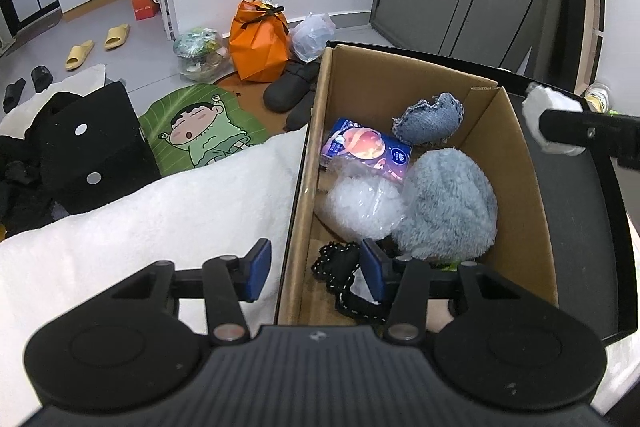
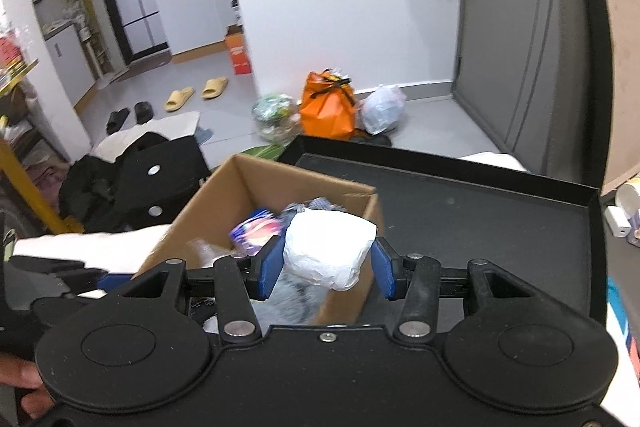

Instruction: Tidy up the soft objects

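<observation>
White soft wad (image 2: 328, 251) held above cardboard box (image 2: 208, 203) w/ fluffy blue plush (image 1: 444, 203), denim scrap (image 1: 428, 119).

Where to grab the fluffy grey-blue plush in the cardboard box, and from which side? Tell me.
Grip the fluffy grey-blue plush across its rounded top, coming down from above. The cardboard box wall hems it on the right and the clear plastic bag presses on its left, so only the domed top is free; the pile should compress.

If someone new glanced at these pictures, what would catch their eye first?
Probably the white soft bundle held between the right gripper fingers, above the cardboard box. Inside the box lies a fluffy grey-blue plush beside a colourful packet. On the floor beyond stands a bright orange bag.
</observation>
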The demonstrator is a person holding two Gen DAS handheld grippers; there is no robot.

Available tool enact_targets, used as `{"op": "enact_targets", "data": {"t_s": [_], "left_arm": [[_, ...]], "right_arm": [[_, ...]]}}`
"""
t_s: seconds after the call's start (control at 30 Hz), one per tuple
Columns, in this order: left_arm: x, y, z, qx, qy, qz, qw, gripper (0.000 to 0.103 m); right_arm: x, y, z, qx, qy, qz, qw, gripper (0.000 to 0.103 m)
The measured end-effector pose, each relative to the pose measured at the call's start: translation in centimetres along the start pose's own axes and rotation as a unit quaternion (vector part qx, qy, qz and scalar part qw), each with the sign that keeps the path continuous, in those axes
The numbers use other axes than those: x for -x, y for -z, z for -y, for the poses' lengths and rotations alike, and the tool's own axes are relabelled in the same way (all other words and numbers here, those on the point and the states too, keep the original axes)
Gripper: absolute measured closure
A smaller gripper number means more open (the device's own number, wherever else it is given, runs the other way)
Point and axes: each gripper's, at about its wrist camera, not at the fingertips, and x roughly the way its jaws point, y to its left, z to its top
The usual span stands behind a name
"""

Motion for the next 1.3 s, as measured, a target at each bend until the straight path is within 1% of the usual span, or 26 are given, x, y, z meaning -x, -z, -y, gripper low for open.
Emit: {"op": "enact_targets", "data": {"t_s": [0.07,0.13,0.23,0.3,0.33,0.37,0.4,0.57,0.63,0.67,0.77,0.9,1.07,1.2,1.3], "left_arm": [[0.0,0.1,-0.1,0.000,0.001,0.001,1.0000,0.057],[0.1,0.2,-0.3,0.000,0.004,0.002,1.0000,0.063],[0.1,0.4,-0.5,0.000,0.010,0.001,1.0000,0.074],[0.0,0.5,-0.7,0.001,0.013,-0.001,0.9999,0.084],[0.0,0.6,-0.8,0.002,0.015,0.000,0.9999,0.086],[0.1,0.7,-1.0,0.002,0.017,0.001,0.9999,0.092],[0.1,0.8,-1.1,0.000,0.015,0.005,0.9999,0.093],[-0.1,0.8,-1.7,-0.006,0.020,0.010,0.9997,0.093],[-0.1,0.9,-1.7,-0.007,0.020,0.011,0.9997,0.093],[-0.1,0.9,-1.8,-0.006,0.022,0.011,0.9997,0.093],[-0.2,0.8,-2.1,0.000,0.027,0.005,0.9996,0.093],[0.3,0.6,-2.1,-0.003,0.030,-0.009,0.9995,0.091],[1.7,-0.1,-1.8,-0.011,0.035,-0.017,0.9992,0.088],[3.3,-0.5,-1.5,-0.021,0.040,-0.018,0.9988,0.084],[4.7,-0.8,-1.2,-0.023,0.051,-0.015,0.9983,0.082]], "right_arm": [[0.0,0.1,-0.8,0.005,-0.009,-0.006,1.000,0.056],[0.0,0.4,-1.4,0.010,-0.017,-0.012,1.000,0.056],[0.0,0.6,-2.5,0.013,-0.029,-0.020,0.999,0.056],[0.1,0.7,-3.0,0.012,-0.037,-0.024,0.999,0.056],[0.1,0.8,-3.3,0.012,-0.040,-0.026,0.999,0.056],[0.1,0.8,-3.5,0.011,-0.043,-0.028,0.999,0.056],[0.1,0.9,-3.7,0.012,-0.046,-0.030,0.998,0.056],[0.0,1.3,-5.0,0.009,-0.064,-0.039,0.997,0.054],[-0.1,1.3,-5.2,0.002,-0.074,-0.046,0.996,0.047],[-0.1,1.4,-5.1,-0.002,-0.075,-0.050,0.996,0.041],[0.5,1.5,-5.0,-0.003,-0.064,-0.042,0.997,0.040],[1.8,1.5,-3.8,-0.019,-0.052,-0.033,0.998,0.040],[3.3,2.2,-2.1,-0.036,-0.039,-0.038,0.998,0.040],[4.5,2.9,-0.8,-0.053,-0.038,-0.039,0.997,0.034],[5.6,3.3,-0.2,-0.061,-0.034,-0.037,0.997,0.033]]}}
